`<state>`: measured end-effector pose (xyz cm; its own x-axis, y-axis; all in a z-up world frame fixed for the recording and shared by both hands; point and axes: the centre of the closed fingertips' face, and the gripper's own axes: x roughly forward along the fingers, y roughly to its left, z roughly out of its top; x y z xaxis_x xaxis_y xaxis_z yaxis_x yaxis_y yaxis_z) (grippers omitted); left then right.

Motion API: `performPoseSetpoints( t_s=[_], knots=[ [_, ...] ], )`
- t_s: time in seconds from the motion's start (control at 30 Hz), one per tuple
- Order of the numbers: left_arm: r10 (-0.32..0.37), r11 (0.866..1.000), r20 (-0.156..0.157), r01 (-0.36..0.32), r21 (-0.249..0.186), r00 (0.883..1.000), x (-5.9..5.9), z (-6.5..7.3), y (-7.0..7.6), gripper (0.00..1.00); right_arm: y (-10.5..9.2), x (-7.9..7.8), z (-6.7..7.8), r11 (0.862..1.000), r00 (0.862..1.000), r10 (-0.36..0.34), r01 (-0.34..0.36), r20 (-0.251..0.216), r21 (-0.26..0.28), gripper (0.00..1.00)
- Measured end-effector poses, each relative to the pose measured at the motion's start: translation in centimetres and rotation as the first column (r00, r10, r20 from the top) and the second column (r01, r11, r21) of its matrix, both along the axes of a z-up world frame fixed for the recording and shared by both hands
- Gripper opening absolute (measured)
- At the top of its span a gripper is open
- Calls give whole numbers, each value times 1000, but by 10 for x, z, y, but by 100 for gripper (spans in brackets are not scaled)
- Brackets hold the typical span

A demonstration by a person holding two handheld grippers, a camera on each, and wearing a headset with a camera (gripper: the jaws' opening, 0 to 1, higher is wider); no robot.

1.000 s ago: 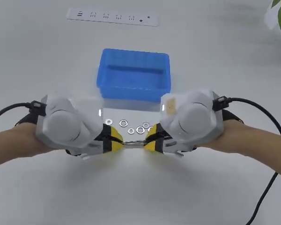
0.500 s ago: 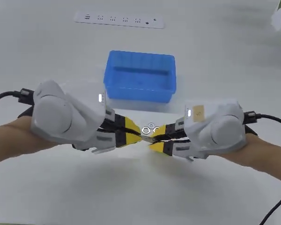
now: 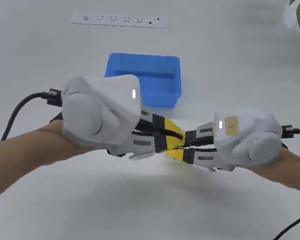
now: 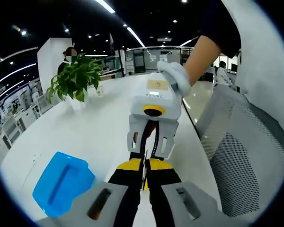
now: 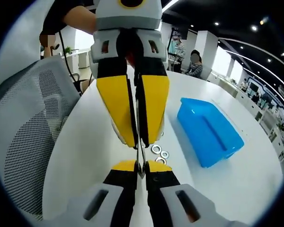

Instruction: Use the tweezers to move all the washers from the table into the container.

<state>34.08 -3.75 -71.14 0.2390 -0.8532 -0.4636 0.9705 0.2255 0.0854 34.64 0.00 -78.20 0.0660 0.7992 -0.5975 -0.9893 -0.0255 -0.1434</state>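
My left hand-held gripper [image 4: 145,165] and right hand-held gripper [image 5: 140,166] meet tip to tip, both clamped on the thin tweezers [image 5: 140,150]. Washers [image 5: 160,151] lie on the desk [image 3: 230,60] near the blue container [image 3: 155,75], which looks empty. I judge no transfer has begun.

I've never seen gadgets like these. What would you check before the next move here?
1. Tweezers held: ok. The left hand-held gripper and the right hand-held gripper are both shut on them.
2. Washers located: ok. Three lie on the table beside the jaws.
3. Container open and upright: ok.
4. Tweezers' tips free to pinch: cannot tell.
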Motion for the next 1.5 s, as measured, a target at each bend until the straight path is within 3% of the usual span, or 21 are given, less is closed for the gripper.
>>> performPoseSetpoints(
  t_s=[0.17,0.37,0.43,0.67,1.1,1.3,1.33,1.37,1.5],
  knots=[
    [8,1000,-9,-8,-11,1000,3,1,-2,7,0,2,1,1000,1000,-17,17,-22,24,7],
    [-15,1000,13,15,7,1000,3,0,-4,7,0,2,1,1000,1000,-11,11,-25,27,7],
    [-24,1000,36,23,20,999,4,1,-5,6,0,3,1,1000,1000,-10,10,-20,24,7],
    [-30,999,36,29,32,999,-1,2,-1,6,5,-1,2,1000,1000,6,-6,-6,14,7],
    [20,1000,32,-20,-4,999,-2,20,15,5,20,-3,19,1000,999,8,-9,32,18,9],
    [10,1000,50,-10,3,999,-8,29,19,6,24,-8,28,999,998,27,-29,50,30,7],
    [23,1000,33,-23,-9,999,-8,31,20,6,25,-8,31,999,998,27,-28,54,33,7],
    [53,997,-13,-54,-46,999,-9,35,20,7,27,-9,34,999,998,26,-29,57,44,7],
    [65,996,6,-65,-58,998,-8,42,25,8,29,-7,39,998,998,18,-21,66,53,7]
  ],
)
